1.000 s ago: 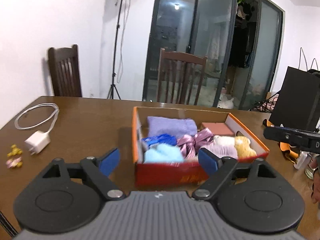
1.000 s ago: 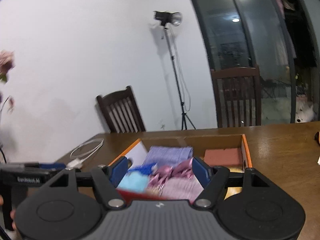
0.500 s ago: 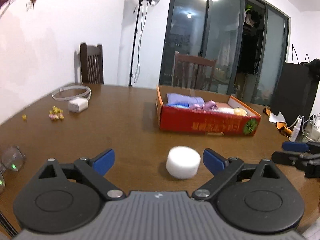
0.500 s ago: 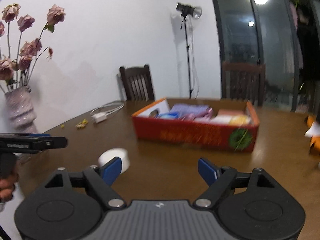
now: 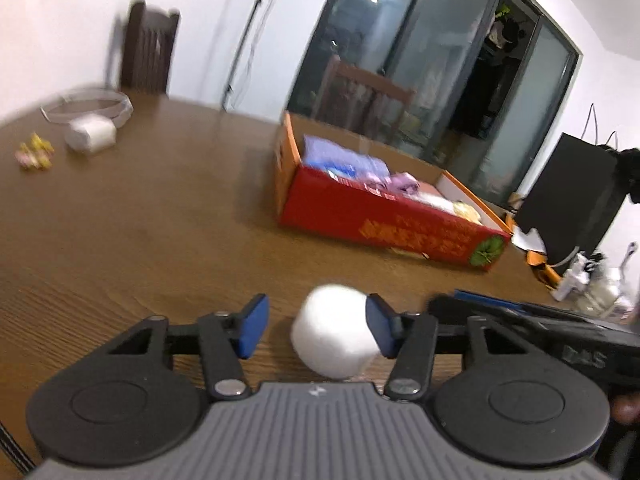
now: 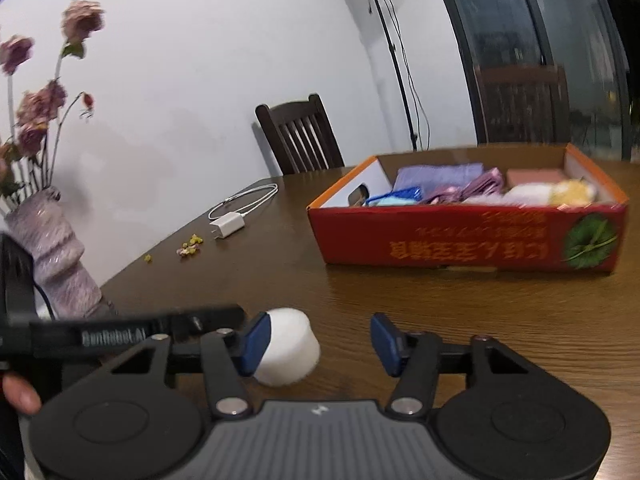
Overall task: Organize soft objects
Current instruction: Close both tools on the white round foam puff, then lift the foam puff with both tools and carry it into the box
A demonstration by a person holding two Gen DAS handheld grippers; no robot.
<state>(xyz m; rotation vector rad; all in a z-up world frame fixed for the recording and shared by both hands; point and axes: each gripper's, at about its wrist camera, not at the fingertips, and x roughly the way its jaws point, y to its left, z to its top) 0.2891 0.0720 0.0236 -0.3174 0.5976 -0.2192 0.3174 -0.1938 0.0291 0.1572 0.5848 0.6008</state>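
Nearside of red box [image 5: 384,220], on table [image 5: 140,220]: white soft roll [image 5: 334,334] between half-spread, just-closing left gripper [image 5: 316,330] jaws, apparently touching one pad only; right gripper [image 6: 318,340] beside it, jaws likewise closing, empty.

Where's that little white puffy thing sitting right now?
The white puff lies on the table in front of the red box. In the left view it sits between the left tongs, against the right-hand pad.
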